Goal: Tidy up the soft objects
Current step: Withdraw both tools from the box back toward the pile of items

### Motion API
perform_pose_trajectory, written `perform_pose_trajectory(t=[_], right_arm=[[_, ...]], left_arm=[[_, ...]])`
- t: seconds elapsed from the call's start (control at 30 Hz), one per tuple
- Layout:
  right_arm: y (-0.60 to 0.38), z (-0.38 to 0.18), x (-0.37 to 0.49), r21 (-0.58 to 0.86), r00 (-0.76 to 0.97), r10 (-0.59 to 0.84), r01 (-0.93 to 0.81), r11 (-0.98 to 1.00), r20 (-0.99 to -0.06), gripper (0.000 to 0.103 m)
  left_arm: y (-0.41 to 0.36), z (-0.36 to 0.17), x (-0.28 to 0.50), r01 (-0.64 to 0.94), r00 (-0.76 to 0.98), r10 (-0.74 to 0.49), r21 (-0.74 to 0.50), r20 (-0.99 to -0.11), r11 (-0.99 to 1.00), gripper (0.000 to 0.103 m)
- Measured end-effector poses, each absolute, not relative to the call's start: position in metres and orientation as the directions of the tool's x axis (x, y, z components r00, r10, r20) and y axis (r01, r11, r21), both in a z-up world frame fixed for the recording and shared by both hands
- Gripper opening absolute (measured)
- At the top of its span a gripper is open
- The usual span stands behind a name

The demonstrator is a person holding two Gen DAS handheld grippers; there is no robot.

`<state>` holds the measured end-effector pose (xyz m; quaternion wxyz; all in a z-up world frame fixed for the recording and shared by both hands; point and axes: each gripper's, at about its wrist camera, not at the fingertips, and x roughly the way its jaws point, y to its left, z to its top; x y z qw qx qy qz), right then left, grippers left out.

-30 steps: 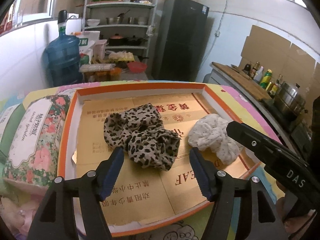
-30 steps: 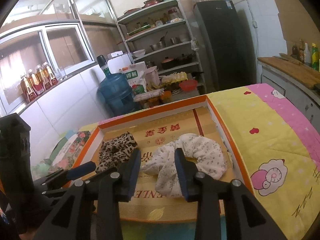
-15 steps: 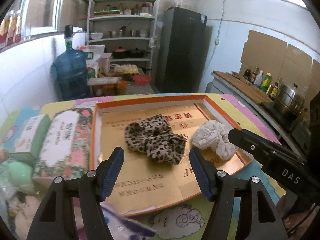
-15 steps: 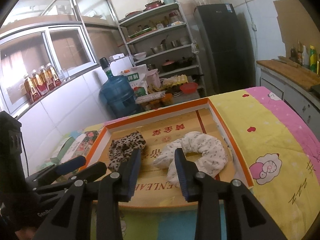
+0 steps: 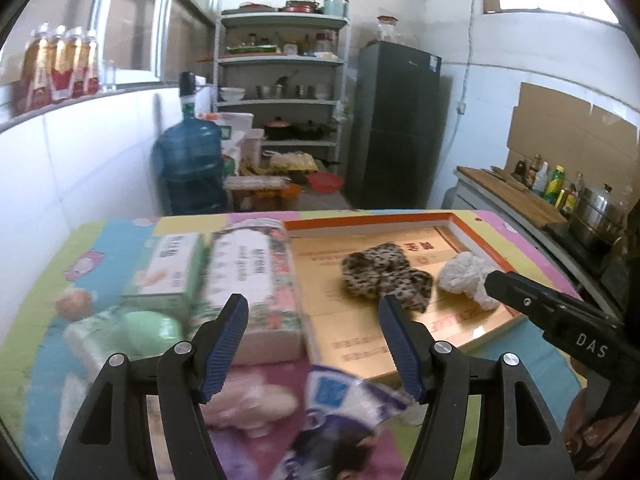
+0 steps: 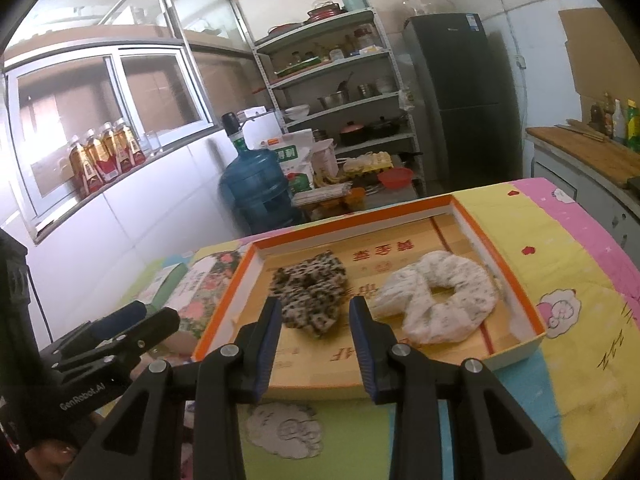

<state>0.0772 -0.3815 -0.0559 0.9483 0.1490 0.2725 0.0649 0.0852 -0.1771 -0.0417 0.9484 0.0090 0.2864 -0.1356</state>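
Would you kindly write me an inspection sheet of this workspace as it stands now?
Surface: cartoon-print cloth on the table.
Job's things: leopard scrunchie and white scrunchie lie apart in the orange-rimmed box.
Clutter: floral tissue pack, green tissue box, purple packet.
Grippers: left tongs open, empty; right tongs partly open, empty.
Cables: nothing seen.
Surroundings: water jug, shelves, fridge.
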Motion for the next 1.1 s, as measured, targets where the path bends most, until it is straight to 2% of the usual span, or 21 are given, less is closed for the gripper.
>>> perform_pose_trajectory(t=[0.5,0.67,1.1], right_arm=[[-0.325,-0.048,0.053,0.339,0.851,0.230,-0.066,0.939,-0.473,0.036],[-0.303,-0.047,0.044,0.328,0.858,0.224,-0.070,0.942,-0.462,0.046],[-0.257,-0.062,0.037,0.320,0.835,0.225,-0.063,0.945,-0.501,0.046]], left_arm=[[-0.090,-0.034,0.054,0.178,0.844,-0.181,-0.054,-0.505,0.982,0.070],[-0.059,-0.037,0.042,0.136,0.857,-0.140,-0.044,-0.495,0.990,0.070],[0.028,-0.067,0.024,0.038,0.852,-0.100,-0.130,-0.514,0.991,0.070]])
